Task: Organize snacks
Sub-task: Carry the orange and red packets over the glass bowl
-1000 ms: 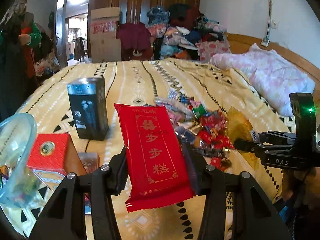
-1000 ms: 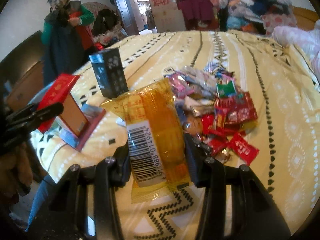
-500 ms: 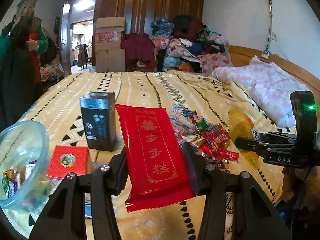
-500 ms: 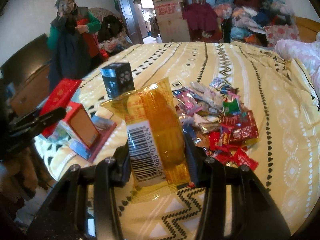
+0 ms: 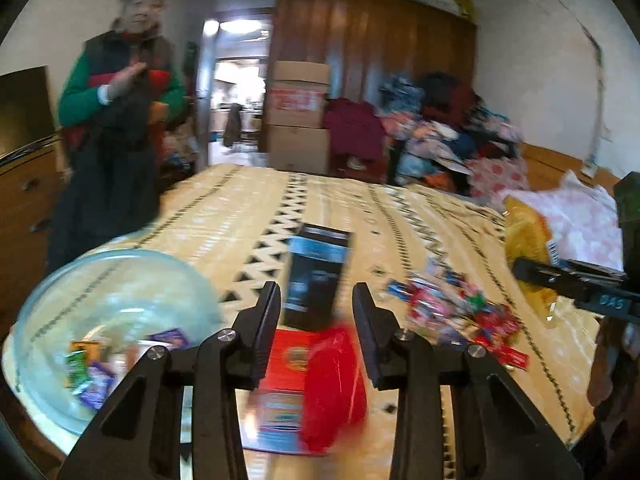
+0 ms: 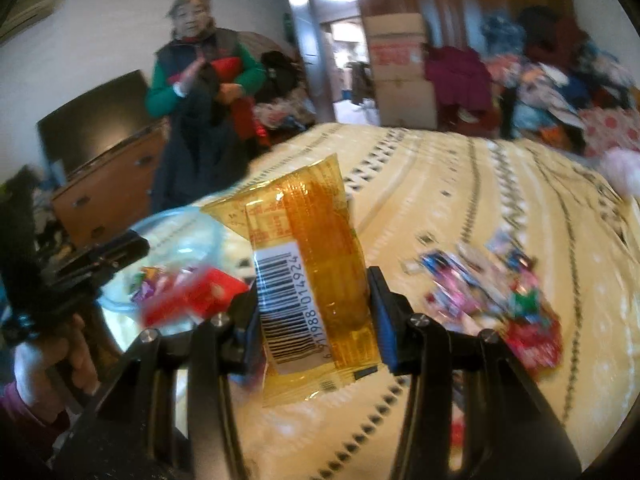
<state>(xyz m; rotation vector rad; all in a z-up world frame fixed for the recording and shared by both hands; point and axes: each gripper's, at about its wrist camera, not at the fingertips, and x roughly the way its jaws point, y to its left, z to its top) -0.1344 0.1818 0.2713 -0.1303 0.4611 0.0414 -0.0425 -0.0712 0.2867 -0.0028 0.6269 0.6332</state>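
My left gripper (image 5: 316, 300) hangs over the near left of the bed, and its jaws are closing with no grip. The red packet (image 5: 334, 388) is a blur low between the finger bases, free of the pads, above a red box (image 5: 290, 356). A clear glass bowl (image 5: 112, 320) holding a few wrapped sweets sits just to the left. My right gripper (image 6: 314, 280) is shut on an orange packet (image 6: 320, 248) with a barcode, held upright above the bed. The loose candy pile (image 6: 500, 292) lies to its right.
A black box (image 5: 320, 276) stands upright beyond the red box on the patterned bedspread (image 5: 240, 208). A person (image 5: 116, 120) stands at the bed's far left by a wooden dresser (image 5: 24, 200). Cardboard boxes (image 5: 298, 120) and heaped clothes (image 5: 448, 132) line the far side.
Both grippers rose and swung left toward the bowl. The red packet left the left gripper's fingers and dropped. The right gripper still holds the orange packet.
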